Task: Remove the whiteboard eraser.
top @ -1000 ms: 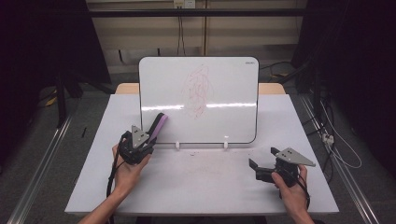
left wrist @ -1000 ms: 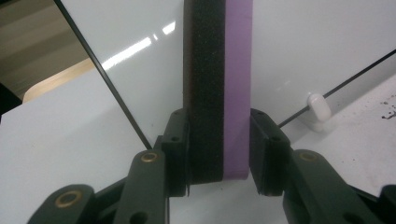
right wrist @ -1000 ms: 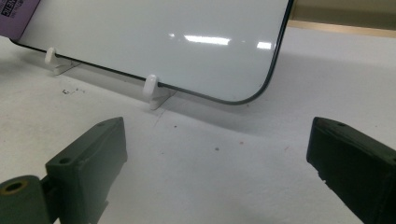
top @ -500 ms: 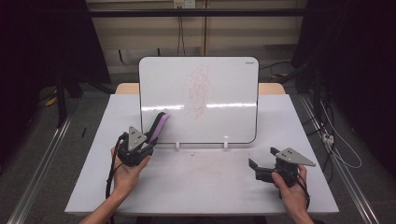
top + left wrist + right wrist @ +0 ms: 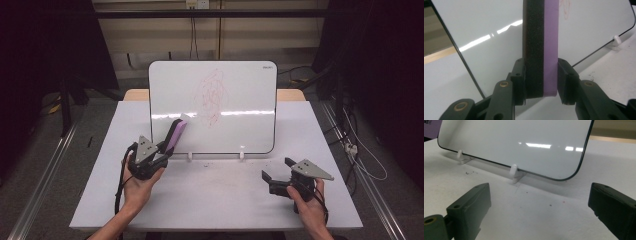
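The left gripper (image 5: pixel 161 150) is clamped on a whiteboard eraser (image 5: pixel 175 134). In the left gripper view, both black jaws press flat against the eraser (image 5: pixel 541 47): one pad bears on the black felt face, the other on the purple foam back. The eraser extends straight out from the jaws, away from the hand, and its far end reaches the lower left area of the whiteboard (image 5: pixel 212 107) as seen in the high view. Whether the felt touches the board surface cannot be told.

Beyond the eraser's tip and off to the side, a red scribble (image 5: pixel 212 97) covers the middle of the board. The scribble lies apart from the eraser. The whiteboard stands nearly upright on two small white feet (image 5: pixel 241 155) directly ahead of the left gripper, on the white counter (image 5: pixel 215 200).

The right gripper (image 5: pixel 276 175) is released. In the right gripper view, its jaws stand wide apart with nothing between them. It sits low over the counter, held by the person's right hand (image 5: pixel 310 205), well apart from the left gripper. Ahead of its jaws lies bare counter surface (image 5: pixel 536 212), then the lower edge of the whiteboard (image 5: pixel 524 145) and one white foot (image 5: pixel 513 171) nearest the jaws. Small dark specks lie on the counter between this gripper and the board.
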Demonstrator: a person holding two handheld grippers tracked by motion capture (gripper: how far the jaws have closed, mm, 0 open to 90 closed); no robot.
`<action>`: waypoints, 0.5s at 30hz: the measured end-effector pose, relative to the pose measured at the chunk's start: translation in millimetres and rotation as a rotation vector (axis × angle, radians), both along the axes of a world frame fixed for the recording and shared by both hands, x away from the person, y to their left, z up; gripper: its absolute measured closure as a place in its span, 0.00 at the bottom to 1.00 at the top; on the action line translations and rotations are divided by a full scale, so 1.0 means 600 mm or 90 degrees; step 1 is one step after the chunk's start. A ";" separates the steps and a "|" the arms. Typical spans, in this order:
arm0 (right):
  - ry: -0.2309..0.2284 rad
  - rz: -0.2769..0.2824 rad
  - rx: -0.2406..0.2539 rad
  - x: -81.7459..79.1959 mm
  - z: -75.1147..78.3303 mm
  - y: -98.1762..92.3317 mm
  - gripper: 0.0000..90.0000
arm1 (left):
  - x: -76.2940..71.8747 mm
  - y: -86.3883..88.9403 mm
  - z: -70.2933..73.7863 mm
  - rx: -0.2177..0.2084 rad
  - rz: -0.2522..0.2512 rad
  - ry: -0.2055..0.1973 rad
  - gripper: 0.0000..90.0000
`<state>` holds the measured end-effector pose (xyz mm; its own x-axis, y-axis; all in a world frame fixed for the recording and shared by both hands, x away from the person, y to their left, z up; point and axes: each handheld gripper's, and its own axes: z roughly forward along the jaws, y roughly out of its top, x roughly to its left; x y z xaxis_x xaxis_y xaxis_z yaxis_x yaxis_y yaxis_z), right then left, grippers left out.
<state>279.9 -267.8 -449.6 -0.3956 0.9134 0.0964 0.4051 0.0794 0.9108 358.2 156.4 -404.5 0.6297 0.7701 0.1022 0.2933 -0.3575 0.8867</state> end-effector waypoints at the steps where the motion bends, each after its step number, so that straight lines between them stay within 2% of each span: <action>1: -0.006 -0.001 0.003 0.000 0.001 0.001 0.05 | -0.001 -0.003 0.003 -0.008 -0.005 0.004 0.70; 3: -0.014 -0.002 0.011 -0.002 0.002 0.002 0.05 | -0.002 -0.008 0.004 -0.010 -0.009 0.003 0.70; 8: -0.022 0.006 0.007 -0.002 0.000 0.004 0.05 | -0.005 -0.013 0.007 -0.019 -0.016 0.000 0.70; 15: -0.034 0.020 0.015 0.001 0.004 0.013 0.05 | -0.008 -0.022 0.007 -0.039 -0.030 0.009 0.70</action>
